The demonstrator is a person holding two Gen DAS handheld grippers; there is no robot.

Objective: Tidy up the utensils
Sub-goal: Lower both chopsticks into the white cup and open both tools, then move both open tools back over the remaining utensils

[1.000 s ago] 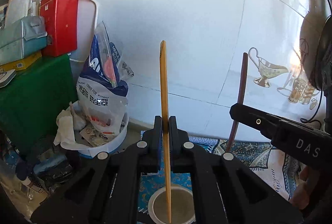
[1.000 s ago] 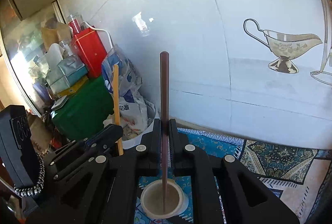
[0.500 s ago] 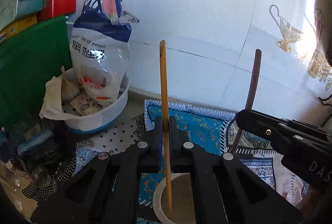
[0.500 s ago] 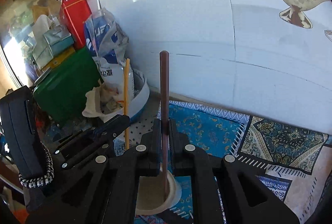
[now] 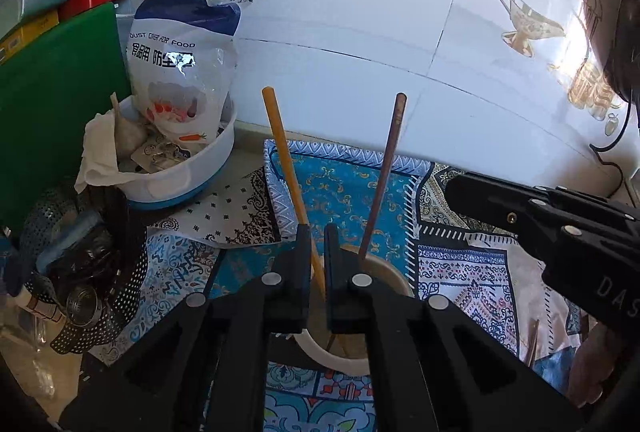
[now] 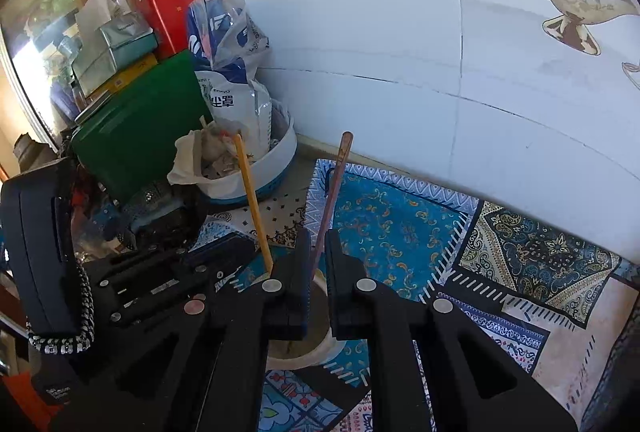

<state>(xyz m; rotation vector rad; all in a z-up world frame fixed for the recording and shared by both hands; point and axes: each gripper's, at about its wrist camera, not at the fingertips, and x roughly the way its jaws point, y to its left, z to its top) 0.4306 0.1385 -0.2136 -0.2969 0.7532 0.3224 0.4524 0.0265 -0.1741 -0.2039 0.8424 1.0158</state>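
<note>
A light wooden chopstick [image 5: 285, 156] leans left with its lower end in a white cup [image 5: 394, 274]. It passes between the parted fingers of my left gripper [image 5: 317, 232], which no longer clamp it. A dark brown chopstick [image 5: 383, 174] leans right in the same cup. In the right wrist view the dark chopstick [image 6: 333, 192] stands loose between the parted fingers of my right gripper [image 6: 318, 236], above the cup [image 6: 320, 350]. The light chopstick [image 6: 251, 200] shows to its left, beside the left gripper's body [image 6: 160, 284].
A white tub [image 5: 188, 172] with a blue-and-white bag and paper stands at the back left by the tiled wall. A green box [image 5: 52, 104] and a red tin [image 6: 164, 12] are stacked at the far left. Patterned cloths [image 5: 352, 192] cover the table. Another stick [image 5: 532, 346] lies at the right.
Both grippers have lowered toward the cup and opened slightly. The two chopsticks, held upright before, have dropped into the cup and now lean apart.
</note>
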